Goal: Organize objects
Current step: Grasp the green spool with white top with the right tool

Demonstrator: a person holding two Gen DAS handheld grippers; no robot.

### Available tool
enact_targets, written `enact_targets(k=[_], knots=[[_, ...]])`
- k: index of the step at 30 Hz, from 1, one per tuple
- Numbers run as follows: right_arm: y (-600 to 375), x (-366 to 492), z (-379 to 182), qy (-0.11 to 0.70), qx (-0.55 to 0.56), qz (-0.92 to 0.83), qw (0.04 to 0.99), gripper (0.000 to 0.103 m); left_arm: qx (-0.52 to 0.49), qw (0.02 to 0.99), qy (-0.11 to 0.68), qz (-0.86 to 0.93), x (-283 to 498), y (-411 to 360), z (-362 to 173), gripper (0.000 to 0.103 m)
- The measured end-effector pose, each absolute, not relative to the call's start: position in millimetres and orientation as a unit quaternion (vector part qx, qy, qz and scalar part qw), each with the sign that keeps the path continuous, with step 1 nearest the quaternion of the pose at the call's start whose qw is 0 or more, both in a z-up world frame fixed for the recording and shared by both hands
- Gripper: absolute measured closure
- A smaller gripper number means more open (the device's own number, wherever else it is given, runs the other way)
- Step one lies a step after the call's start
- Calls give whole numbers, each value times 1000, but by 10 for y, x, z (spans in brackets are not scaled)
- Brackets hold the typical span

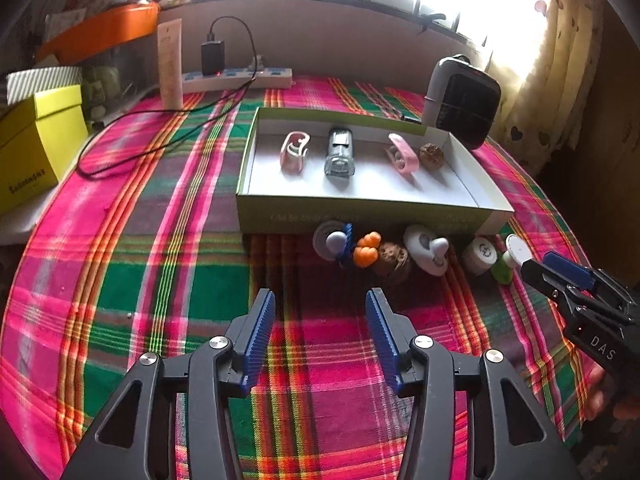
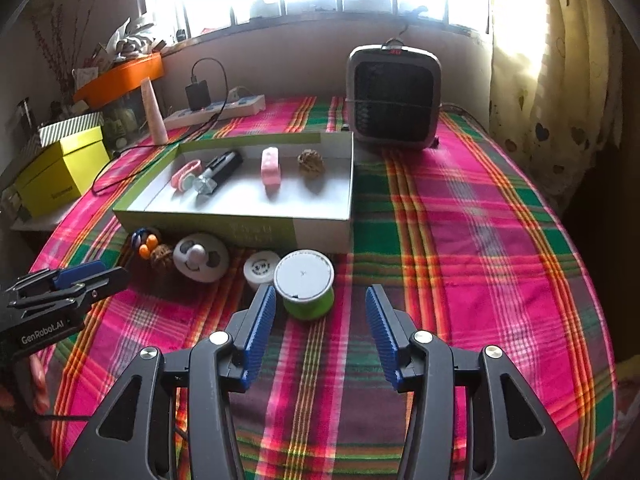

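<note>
A table [image 1: 168, 248] covered with a plaid cloth is shown. A shallow open box [image 1: 360, 214] is placed near its middle, with the long near wall facing both tools.

Inside the box, four items are laid apart in a row: a pink clip [image 1: 294, 152], a small torch [image 1: 339, 152], a second pink clip [image 1: 402, 154] and a walnut [image 1: 432, 155], which lies just beside that clip. Bare floor is left in the front half of the box.

Against the outside of the near wall a row of loose items is set: a grey disc with a blue piece [image 1: 332, 242], an orange cluster [image 1: 366, 250], a second walnut [image 1: 394, 260], a white disc with a knob [image 1: 426, 250], a small white jar [image 1: 480, 254] and a green spool [image 2: 306, 284].

The left tool [image 1: 320, 300] is released, nothing is between its pads, and it is held over bare cloth short of the row. Open cloth is available to its left as far as the table edge.

The right tool [image 2: 320, 300] is also released. The spool stands at its tips, beside the left pad [image 2: 262, 312]; whether it is touched cannot be told. It is not clamped. A wide bare strip of cloth is left to the right of the box, up to the curtain [image 2: 560, 100].

A heater [image 2: 394, 96] stands behind the far right corner of the box. A power strip [image 1: 236, 78] and cable lie at the far edge.
</note>
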State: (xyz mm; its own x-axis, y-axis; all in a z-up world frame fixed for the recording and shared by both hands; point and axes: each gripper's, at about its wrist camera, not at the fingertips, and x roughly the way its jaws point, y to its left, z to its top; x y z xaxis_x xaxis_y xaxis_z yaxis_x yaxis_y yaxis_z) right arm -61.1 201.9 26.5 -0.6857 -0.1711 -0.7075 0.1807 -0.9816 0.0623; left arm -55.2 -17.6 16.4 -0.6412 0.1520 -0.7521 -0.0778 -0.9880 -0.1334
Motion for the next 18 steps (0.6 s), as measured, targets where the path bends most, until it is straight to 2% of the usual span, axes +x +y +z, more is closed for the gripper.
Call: enact_targets(k=[18], knots=[[1986,-866,173,7,407,-908,100,55,-429,71,-53,899,-649,-195,103,56]])
